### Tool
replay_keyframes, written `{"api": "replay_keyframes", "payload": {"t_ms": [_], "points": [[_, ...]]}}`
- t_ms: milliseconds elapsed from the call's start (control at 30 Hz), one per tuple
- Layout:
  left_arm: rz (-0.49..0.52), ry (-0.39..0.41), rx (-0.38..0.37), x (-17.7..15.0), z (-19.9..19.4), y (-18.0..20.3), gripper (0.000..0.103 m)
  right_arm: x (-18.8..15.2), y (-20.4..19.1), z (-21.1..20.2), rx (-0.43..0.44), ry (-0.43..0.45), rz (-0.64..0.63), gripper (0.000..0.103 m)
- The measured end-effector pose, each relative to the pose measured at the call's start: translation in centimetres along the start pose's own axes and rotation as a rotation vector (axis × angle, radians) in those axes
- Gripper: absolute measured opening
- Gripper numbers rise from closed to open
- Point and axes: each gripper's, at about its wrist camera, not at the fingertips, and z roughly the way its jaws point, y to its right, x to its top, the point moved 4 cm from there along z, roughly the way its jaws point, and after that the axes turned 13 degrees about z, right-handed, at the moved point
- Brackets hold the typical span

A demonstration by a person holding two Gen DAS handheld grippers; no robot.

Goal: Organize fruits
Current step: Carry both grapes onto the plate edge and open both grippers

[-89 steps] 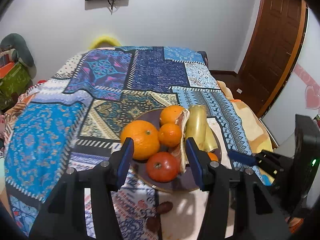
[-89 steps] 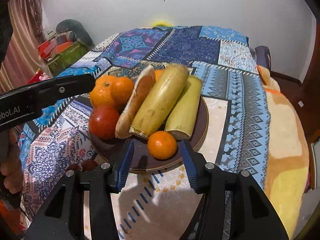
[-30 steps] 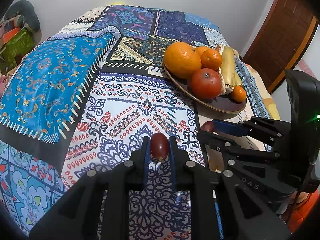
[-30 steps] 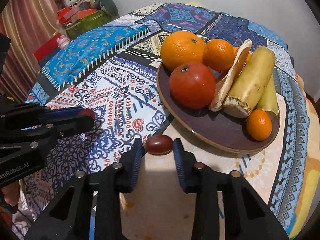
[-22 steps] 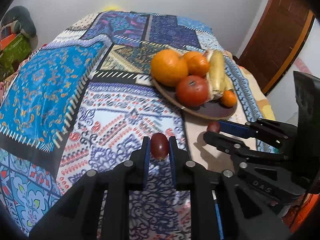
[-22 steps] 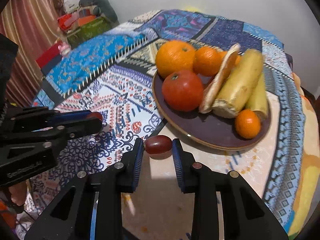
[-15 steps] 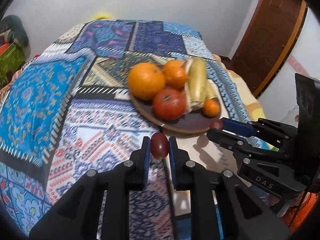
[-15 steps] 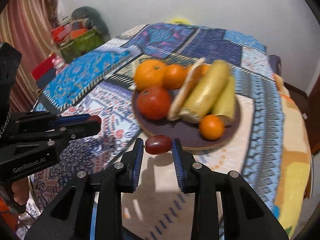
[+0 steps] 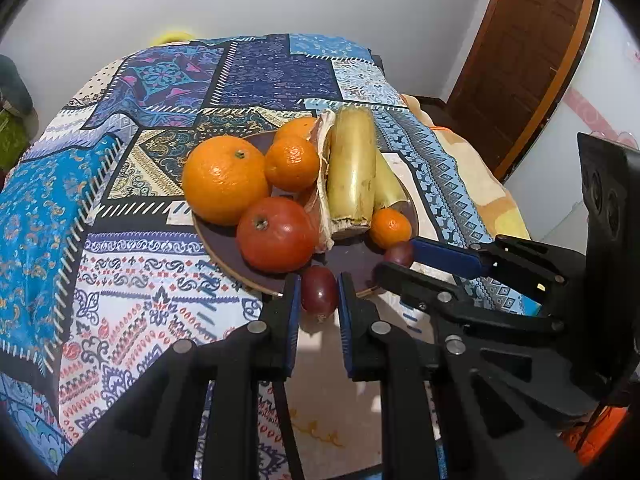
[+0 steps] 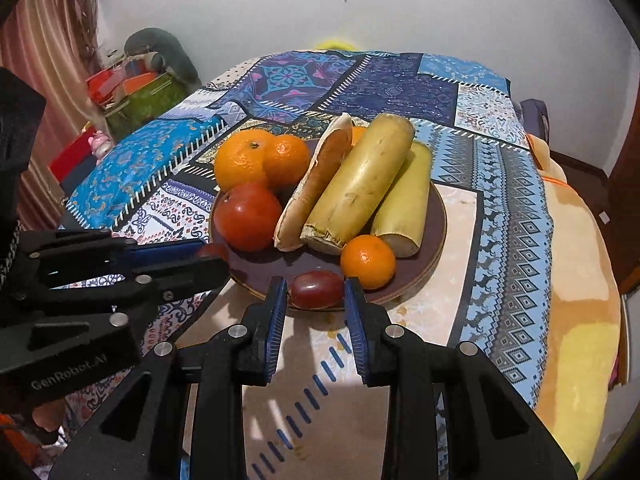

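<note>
A dark brown plate [image 9: 352,258] [image 10: 438,216] on the patterned cloth holds a large orange [image 9: 224,178], small oranges [image 9: 292,164], a red tomato-like fruit [image 9: 276,234] [image 10: 248,222] and two yellow-green stalks [image 9: 352,172] [image 10: 360,184]. My left gripper [image 9: 319,294] is shut on a small dark red fruit [image 9: 319,290] at the plate's near rim. My right gripper [image 10: 316,286] is shut on another dark red fruit [image 10: 316,283] just over the plate's near edge, beside a small orange [image 10: 368,261].
The table carries a blue patchwork cloth [image 9: 120,160] and a beige cloth [image 10: 460,280] under the plate. A brown door [image 9: 532,60] stands at the right. Boxes and bags [image 10: 128,92] lie left of the table. Each gripper shows in the other's view [image 9: 460,264] [image 10: 120,256].
Both grippers closed on the small red fruits on the cloth, lifted them and carried them to the plate's near rim. The plate now looms closer in both views.
</note>
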Motion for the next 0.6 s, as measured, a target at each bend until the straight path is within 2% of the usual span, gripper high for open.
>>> {"api": "replay_keyframes", "payload": {"t_ms": [467, 600], "points": [[-0.014, -0.028, -0.023, -0.2, 1.2, -0.2, 0.018, -0.1, 0.7, 0.8, 0.010, -0.025, 0.013, 0.030], [-0.016, -0.010, -0.011, -0.1, 0.3, -0.1, 0.025, 0.1, 0.8, 0.2, 0.005, -0.012, 0.019, 0.034]]}}
